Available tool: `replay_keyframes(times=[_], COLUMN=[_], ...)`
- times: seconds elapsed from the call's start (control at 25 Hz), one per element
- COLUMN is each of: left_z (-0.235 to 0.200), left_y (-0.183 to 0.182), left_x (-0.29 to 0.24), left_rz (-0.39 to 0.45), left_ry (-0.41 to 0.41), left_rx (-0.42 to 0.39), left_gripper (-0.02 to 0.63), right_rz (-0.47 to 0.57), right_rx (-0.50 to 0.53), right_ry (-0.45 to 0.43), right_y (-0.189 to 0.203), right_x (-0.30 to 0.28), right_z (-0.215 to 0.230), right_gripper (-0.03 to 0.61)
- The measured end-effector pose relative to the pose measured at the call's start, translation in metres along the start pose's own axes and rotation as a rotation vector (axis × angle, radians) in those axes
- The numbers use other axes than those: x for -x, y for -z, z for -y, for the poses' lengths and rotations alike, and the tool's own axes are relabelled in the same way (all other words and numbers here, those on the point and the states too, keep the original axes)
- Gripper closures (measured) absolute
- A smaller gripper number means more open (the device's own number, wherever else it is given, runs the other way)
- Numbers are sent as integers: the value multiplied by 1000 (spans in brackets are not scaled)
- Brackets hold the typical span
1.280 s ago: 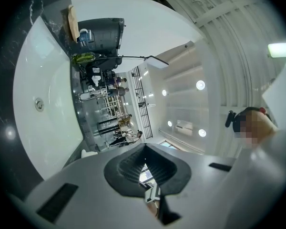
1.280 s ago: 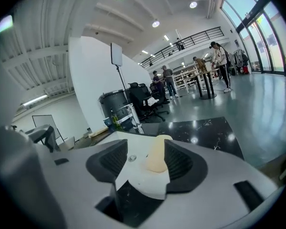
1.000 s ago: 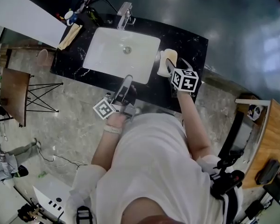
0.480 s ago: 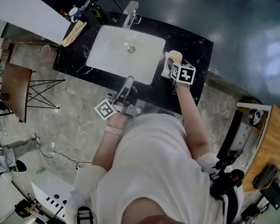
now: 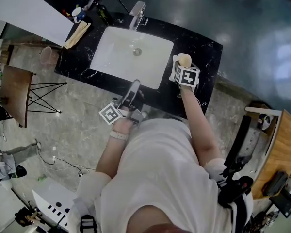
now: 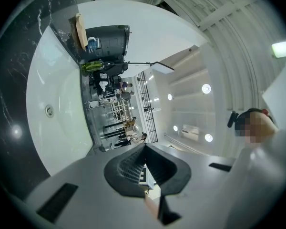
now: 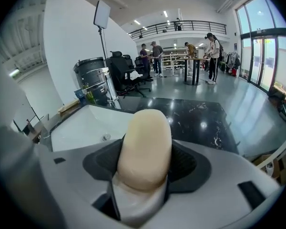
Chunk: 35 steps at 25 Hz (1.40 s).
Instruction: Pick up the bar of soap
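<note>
A cream bar of soap (image 5: 184,58) lies on a white soap dish (image 5: 173,72) on the black counter, right of the sink. In the right gripper view the soap (image 7: 145,147) fills the gap between the dark pads, resting on the dish (image 7: 138,202). My right gripper (image 5: 181,65) points down over it; its jaws have just been opening and stand wide on either side of the bar, with no squeeze showing. My left gripper (image 5: 133,87) hangs at the counter's front edge by the sink, jaws together and nothing in them (image 6: 145,168).
The white sink basin (image 5: 114,57) has a chrome faucet (image 5: 137,12) behind it. A folded tan cloth (image 5: 76,35), a cup and a green bottle (image 5: 102,13) sit at the counter's back left. Black marble counter (image 5: 206,45) extends right of the soap.
My right gripper has come down and forward over the soap dish, so the soap now stands between its jaws. The left gripper has stayed put.
</note>
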State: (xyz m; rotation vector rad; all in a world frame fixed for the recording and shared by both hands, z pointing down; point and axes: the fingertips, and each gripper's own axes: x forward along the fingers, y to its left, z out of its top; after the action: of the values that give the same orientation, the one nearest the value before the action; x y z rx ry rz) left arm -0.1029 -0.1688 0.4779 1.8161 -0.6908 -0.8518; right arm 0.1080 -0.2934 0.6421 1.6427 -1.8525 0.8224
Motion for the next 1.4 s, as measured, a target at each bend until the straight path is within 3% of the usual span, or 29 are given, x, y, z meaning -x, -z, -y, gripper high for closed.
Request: replay_keyframes(times=[0.44,1.0,1.4], left_z=[-1,-5,-8], left_y=[-2,-2,0], left_x=[3,3,-1], left_rz=[12,11,2], left_ry=[1,-5,-3], left_rx=[15,33,42], left_gripper=[606,607,607], right_rz=[39,86,220], right_rx=[40,10,-19], right_ry=[17,2,-12], right_y=[-2,-8,-50], right_x=[5,14,41], right_z=[3,5,4], right_gripper=[290,290,293])
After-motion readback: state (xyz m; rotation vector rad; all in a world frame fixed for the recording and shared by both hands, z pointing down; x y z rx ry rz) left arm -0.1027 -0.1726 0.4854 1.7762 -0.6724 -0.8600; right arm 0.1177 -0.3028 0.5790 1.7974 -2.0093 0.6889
